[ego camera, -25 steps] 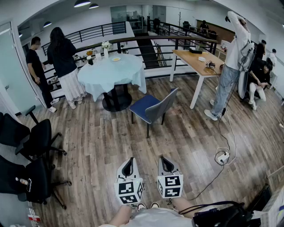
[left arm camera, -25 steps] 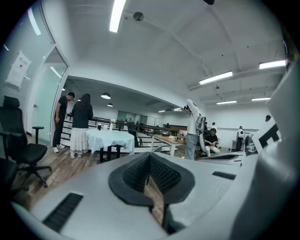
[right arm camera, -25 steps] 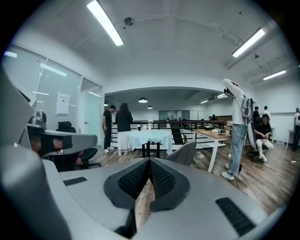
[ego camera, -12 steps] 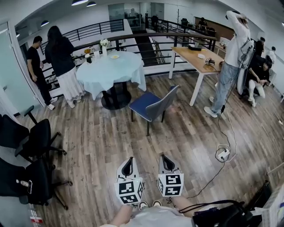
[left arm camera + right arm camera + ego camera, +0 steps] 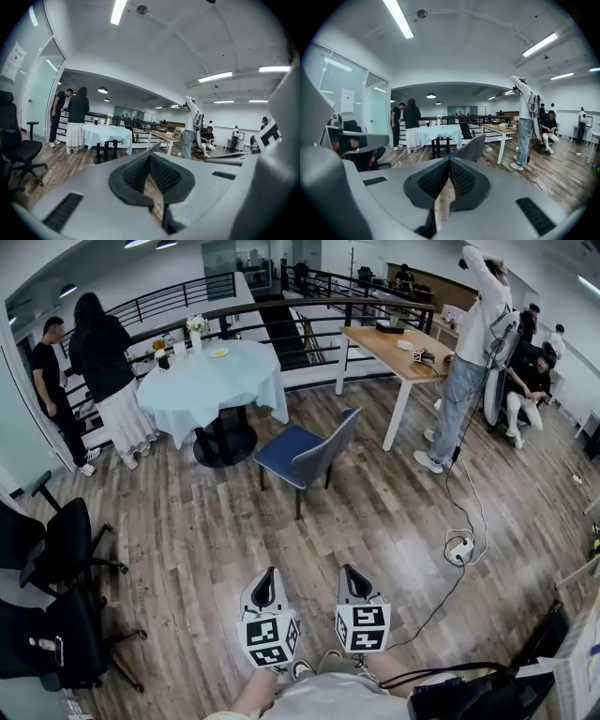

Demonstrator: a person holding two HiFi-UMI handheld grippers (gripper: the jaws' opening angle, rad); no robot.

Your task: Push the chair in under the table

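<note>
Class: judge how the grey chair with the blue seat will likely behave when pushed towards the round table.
The chair shows slim straight legs, no wheels visible, so it would probably scrape along the wood floor, not roll. It looks moulded, stiff and fairly light. Pushed high on the backrest, it might tip.

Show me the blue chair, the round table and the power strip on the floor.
blue chair (image 5: pixel 284 447): head view, on its seat.
round table (image 5: pixel 216 385): head view, on a bare part of the cloth top.
power strip (image 5: pixel 457 550): head view, on its white body.
</note>
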